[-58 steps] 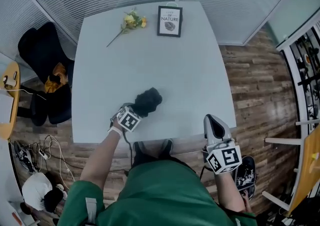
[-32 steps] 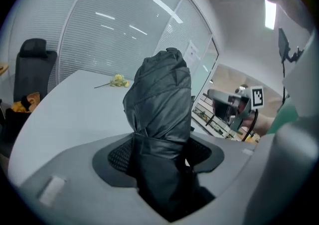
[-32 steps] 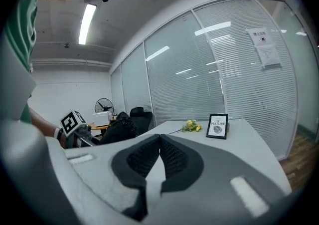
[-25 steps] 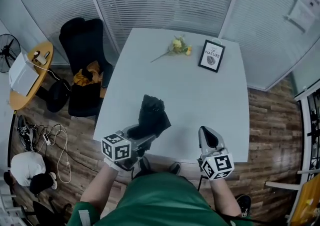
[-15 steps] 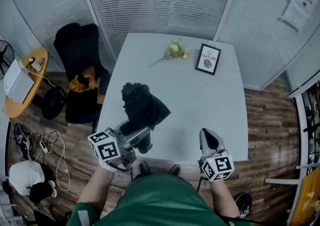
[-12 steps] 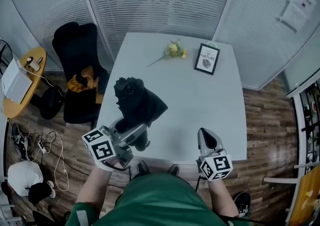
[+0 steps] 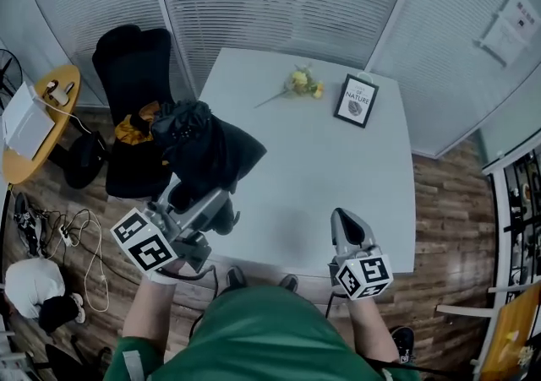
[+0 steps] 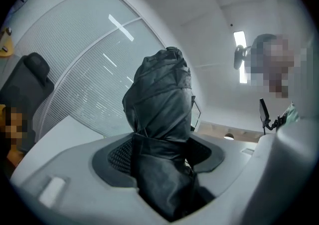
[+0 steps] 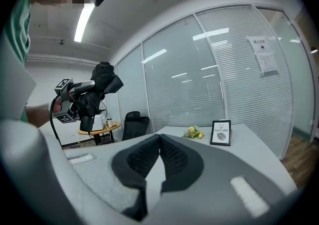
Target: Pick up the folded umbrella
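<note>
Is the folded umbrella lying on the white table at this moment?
No, the left tool holds the folded umbrella in the air, clear of the table.

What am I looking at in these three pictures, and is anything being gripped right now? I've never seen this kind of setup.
There is no robot here. A person holds a hand-held two-jaw tool in each hand, and each one carries a cube with square markers.

The head view comes from a camera on the person's head, looking steeply down. The other two views come from cameras riding on each tool, looking along its jaws.

The left tool is closed on the folded umbrella, a black bundle held in the air, clear of the table. The right tool is empty, with its jaws together, near the table's front edge.

On the table lie some yellow flowers, with a framed picture beside them.
</note>
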Motion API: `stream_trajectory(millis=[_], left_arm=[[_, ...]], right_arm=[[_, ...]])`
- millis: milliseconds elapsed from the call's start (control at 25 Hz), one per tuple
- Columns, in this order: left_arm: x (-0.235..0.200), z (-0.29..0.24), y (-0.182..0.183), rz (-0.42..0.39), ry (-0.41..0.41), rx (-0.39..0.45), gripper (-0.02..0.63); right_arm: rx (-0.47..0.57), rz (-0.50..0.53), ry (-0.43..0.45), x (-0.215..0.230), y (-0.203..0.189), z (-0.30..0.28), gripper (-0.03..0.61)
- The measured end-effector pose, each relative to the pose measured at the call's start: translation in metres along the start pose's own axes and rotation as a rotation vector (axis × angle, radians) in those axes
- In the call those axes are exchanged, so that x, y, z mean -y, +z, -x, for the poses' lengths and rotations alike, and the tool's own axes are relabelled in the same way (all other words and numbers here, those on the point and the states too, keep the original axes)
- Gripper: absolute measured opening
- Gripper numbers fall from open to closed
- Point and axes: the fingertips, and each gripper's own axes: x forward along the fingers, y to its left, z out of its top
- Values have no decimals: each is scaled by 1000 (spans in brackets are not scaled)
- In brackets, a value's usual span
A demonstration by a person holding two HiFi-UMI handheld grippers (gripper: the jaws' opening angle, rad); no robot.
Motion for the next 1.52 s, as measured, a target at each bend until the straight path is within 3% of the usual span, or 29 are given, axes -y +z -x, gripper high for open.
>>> stream_trajectory(millis=[360,1040,1520], left_arm=[[-15,39,16,-8,99,66,298],[-38,88,1,-1,267,76,298],[-43,113,7,7,282,105,298]], right_arm=[[32,50,62,-21,22,-14,2],[33,40,219,-54,25,-52,2],[62,133,256,-86,37,-58,2]])
